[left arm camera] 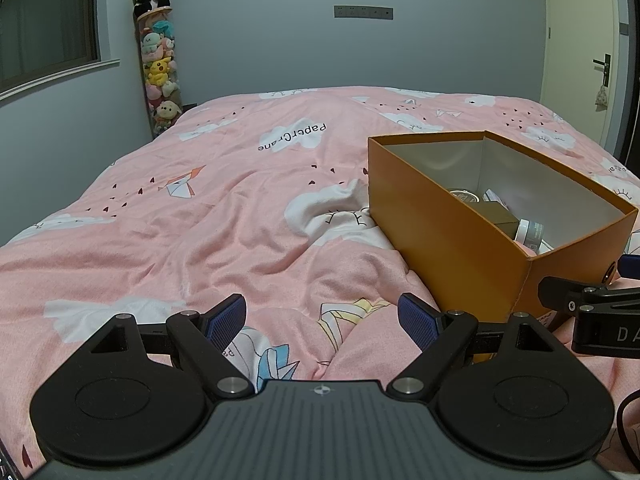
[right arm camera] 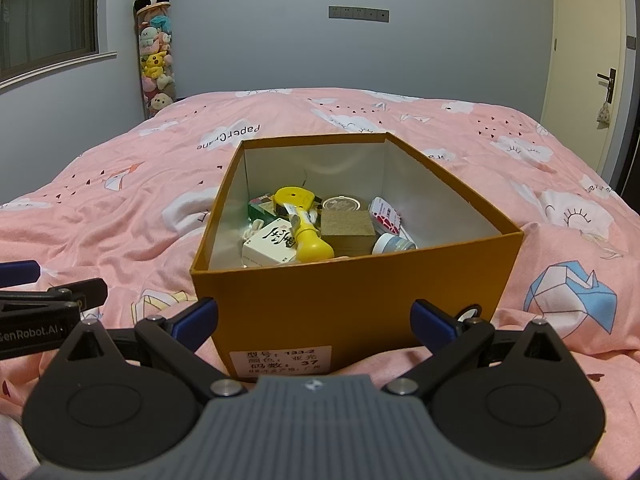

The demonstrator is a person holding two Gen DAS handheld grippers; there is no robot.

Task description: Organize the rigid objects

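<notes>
An open orange cardboard box [right arm camera: 352, 300] stands on the pink bedspread, right in front of my right gripper [right arm camera: 314, 316], which is open and empty. Inside lie several rigid items: a yellow tool [right arm camera: 304, 224], a white printed carton [right arm camera: 272, 246], a brown block [right arm camera: 347, 230], a round tin [right arm camera: 345, 204], a small white jar [right arm camera: 394, 243]. In the left wrist view the same box [left arm camera: 452, 232] sits to the right of my left gripper [left arm camera: 322, 316], open and empty above bare bedspread. The right gripper's arm [left arm camera: 592, 312] shows at that view's right edge.
The pink duvet [left arm camera: 200, 220] with cloud and paper-crane prints covers the bed. A tall clear tube of plush toys [left arm camera: 160, 68] topped by a panda stands in the far left corner. A door [right arm camera: 600, 76] is at the right, a window at the left.
</notes>
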